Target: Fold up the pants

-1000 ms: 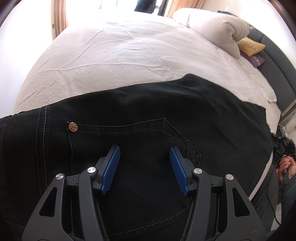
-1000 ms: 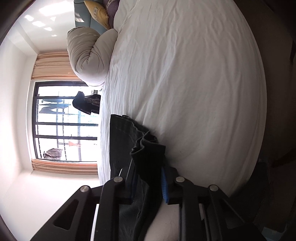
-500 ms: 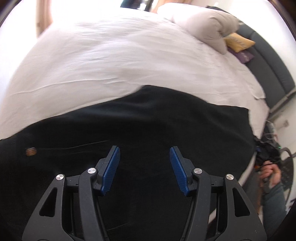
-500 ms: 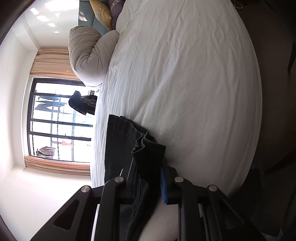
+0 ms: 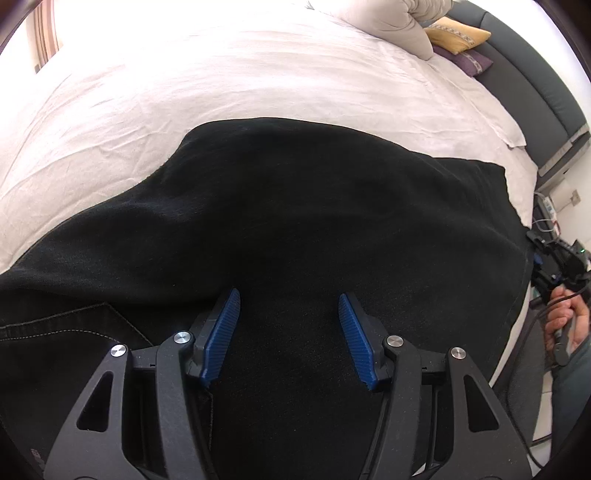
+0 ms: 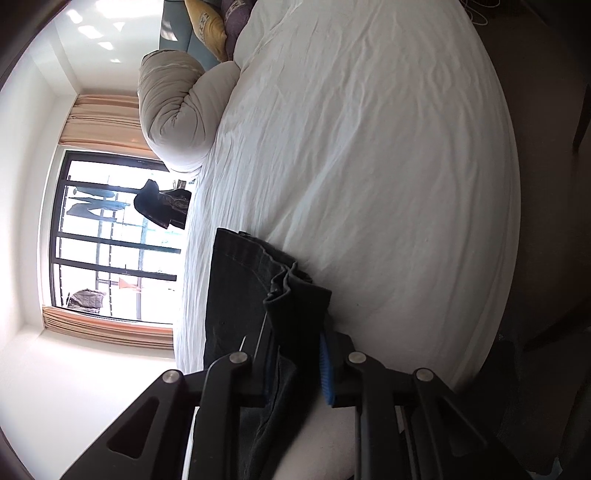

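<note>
Two grippers in play over black pants [image 5: 314, 206] spread on a white-sheeted bed [image 5: 221, 81]. Left gripper [image 5: 289, 301] points down at the dark fabric, jaws standing apart, blue pads [image 5: 221, 332] clear of each other with nothing pinched between them; whether the tips touch the cloth is hard to tell from this angle. Pants fill the area ahead of and under this gripper, a stitched pocket seam [image 5: 55, 328] showing to its left. Beyond the pants, further ahead, bare sheet, then a rolled beige duvet [image 5: 384, 18] and a yellow cushion [image 5: 458, 35] far ahead to the right. Right hand [image 5: 565, 321] is visible at the far right edge, off the bed's side.

Right gripper [image 6: 295, 332] is clamped on a bunched hem of the pants [image 6: 295, 306], fabric pressed between the jaws, only one blue pad [image 6: 325, 369] showing. Rest of the garment hangs below and lies left of it. Window [image 6: 110, 240] far left.
</note>
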